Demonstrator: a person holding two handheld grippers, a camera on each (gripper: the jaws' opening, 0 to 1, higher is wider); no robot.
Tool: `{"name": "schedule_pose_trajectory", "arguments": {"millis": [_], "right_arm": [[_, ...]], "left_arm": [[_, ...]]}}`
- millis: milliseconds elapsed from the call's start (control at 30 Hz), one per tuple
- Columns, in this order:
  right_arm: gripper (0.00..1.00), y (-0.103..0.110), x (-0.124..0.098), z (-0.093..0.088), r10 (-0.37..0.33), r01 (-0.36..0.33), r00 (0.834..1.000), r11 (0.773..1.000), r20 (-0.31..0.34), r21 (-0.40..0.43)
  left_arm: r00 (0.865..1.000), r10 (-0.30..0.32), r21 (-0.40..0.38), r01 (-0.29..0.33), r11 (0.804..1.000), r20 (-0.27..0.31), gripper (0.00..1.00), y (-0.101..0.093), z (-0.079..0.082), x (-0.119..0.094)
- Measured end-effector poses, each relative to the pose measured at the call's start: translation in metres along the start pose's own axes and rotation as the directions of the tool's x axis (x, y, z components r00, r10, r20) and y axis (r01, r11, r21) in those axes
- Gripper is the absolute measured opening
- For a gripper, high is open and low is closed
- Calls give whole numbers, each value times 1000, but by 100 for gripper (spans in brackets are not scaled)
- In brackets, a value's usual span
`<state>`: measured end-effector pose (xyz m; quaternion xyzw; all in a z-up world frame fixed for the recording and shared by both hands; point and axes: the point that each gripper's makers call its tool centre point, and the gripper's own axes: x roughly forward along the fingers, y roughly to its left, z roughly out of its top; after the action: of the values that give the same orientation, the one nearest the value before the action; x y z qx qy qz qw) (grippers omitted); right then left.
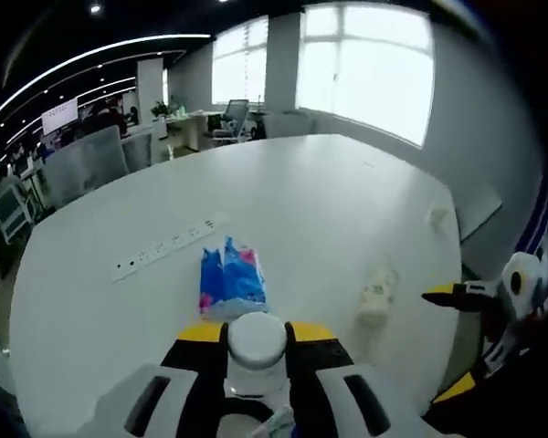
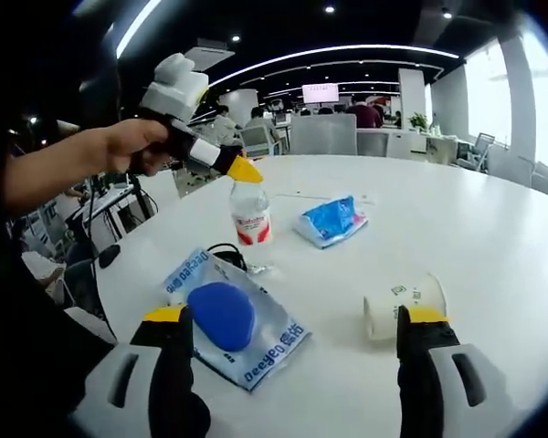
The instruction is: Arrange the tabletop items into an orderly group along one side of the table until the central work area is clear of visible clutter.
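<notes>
The left gripper (image 2: 244,170) pinched the bottle (image 2: 251,213) by its cap; it looked light and tippy. The right gripper (image 2: 297,339) gaped wide, the soft paper cup (image 2: 404,307) lying just ahead.

large white round-edged table (image 2: 493,228), carrying a blue plastic tissue pack (image 2: 331,220), tipped white paper cup (image 2: 404,306), blue-and-white flat pouch (image 2: 230,319), clear plastic bottle (image 2: 251,215).

Upright bottle (image 2: 251,215), tipped paper cup (image 2: 404,306), blue packets (image 2: 330,220), possibly wipes (image 2: 230,317), scattered.
</notes>
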<state>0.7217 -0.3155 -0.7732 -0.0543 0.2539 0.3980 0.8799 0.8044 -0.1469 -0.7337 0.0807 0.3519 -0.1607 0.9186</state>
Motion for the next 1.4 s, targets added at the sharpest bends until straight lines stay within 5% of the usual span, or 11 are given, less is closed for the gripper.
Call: {"name": "schedule_pose_trajectory", "arguments": {"millis": [67,333,433,600,967,1000,1033,1100,1200,1300,1400], "right_arm": [[89,2,0,-1,6,-6,1000,1000,-2,-2],[90,9,-3,6,23,-22,1000,1000,20,-21],[92,10,-5,9,24,-24,999,1000,35,-19],[97,9,-7,13,23,-23,998,1000,58,-9],[99,5,-12,19,8,-7,995,1000,95,-7],[99,4,-13,18,0,1,996,1000,92,-2],[99,3,-13,17,-4,4,996,1000,92,-1],[99,2,-14,17,-12,12,996,1000,87,2],[99,-1,-15,16,-27,27,996,1000,85,6],[99,-3,-16,16,-44,43,996,999,79,9],[98,-4,-15,14,-55,55,996,998,74,11]], "left_arm": [[1000,21,77,-20,997,-7,24,5,-4,1],[989,-141,55,138,989,53,35,4,1,-4],[969,-221,-2,222,975,114,37,2,10,-10],[936,-318,121,302,946,153,44,5,16,-15],[820,-547,347,471,811,167,47,-15,16,-20],[807,-563,340,486,805,180,47,-17,18,-20],[766,-611,348,528,775,199,48,-21,22,-23],[771,-612,384,518,764,177,46,-16,21,-20],[736,-663,415,566,712,134,42,-17,15,-18],[734,-673,449,574,685,89,40,-15,10,-13],[714,-697,474,593,651,64,37,-16,7,-12]]}}
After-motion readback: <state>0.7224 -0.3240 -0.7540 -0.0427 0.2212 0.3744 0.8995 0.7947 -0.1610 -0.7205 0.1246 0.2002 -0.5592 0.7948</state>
